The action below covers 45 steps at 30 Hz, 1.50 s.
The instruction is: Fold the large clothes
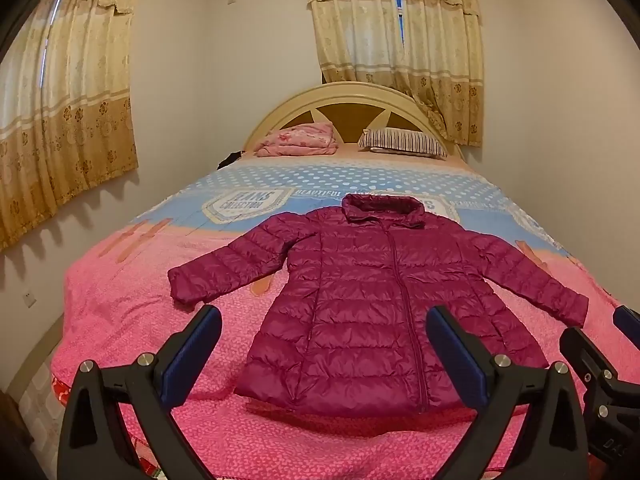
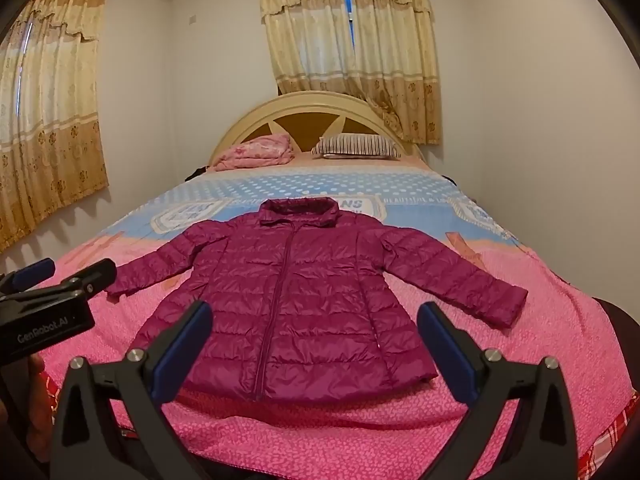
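Note:
A magenta quilted puffer jacket point(image 1: 372, 304) lies flat and zipped on the bed, collar towards the headboard, both sleeves spread out to the sides; it also shows in the right wrist view point(image 2: 304, 300). My left gripper point(image 1: 324, 320) is open and empty, held above the jacket's hem near the foot of the bed. My right gripper point(image 2: 316, 316) is open and empty, also above the hem. The left gripper also shows at the left edge of the right wrist view point(image 2: 64, 272), and the right gripper at the right edge of the left wrist view point(image 1: 600, 328).
The bed point(image 1: 132, 320) has a pink and blue cover. A folded pink blanket point(image 1: 298, 140) and a striped pillow point(image 1: 402, 143) lie by the wooden headboard point(image 1: 348, 108). Curtains point(image 1: 60, 120) hang on the left and back walls.

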Motion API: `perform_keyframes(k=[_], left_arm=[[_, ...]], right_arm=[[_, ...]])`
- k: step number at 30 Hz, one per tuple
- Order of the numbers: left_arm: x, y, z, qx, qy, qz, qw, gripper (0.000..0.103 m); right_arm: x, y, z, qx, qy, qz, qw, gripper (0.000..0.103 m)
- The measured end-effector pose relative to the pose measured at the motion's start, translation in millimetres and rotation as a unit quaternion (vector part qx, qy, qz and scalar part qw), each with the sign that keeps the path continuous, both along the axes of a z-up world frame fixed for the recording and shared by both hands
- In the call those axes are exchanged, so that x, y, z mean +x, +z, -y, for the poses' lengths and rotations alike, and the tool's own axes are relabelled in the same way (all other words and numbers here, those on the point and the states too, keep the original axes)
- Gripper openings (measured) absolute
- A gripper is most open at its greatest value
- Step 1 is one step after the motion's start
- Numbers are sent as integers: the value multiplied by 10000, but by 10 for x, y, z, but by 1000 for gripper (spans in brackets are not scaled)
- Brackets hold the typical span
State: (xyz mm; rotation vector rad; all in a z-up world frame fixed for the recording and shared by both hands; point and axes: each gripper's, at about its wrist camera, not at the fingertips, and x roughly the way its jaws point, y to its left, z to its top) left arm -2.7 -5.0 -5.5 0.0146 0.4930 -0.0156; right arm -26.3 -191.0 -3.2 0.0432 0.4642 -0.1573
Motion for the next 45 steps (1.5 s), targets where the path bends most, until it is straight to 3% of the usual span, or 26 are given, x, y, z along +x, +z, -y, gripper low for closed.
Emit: perform_keyframes(k=[45], left_arm=[[59, -53, -16, 42, 14, -84, 10000, 102]], right_arm=[[45, -66, 73, 123, -23, -158, 9998, 103]])
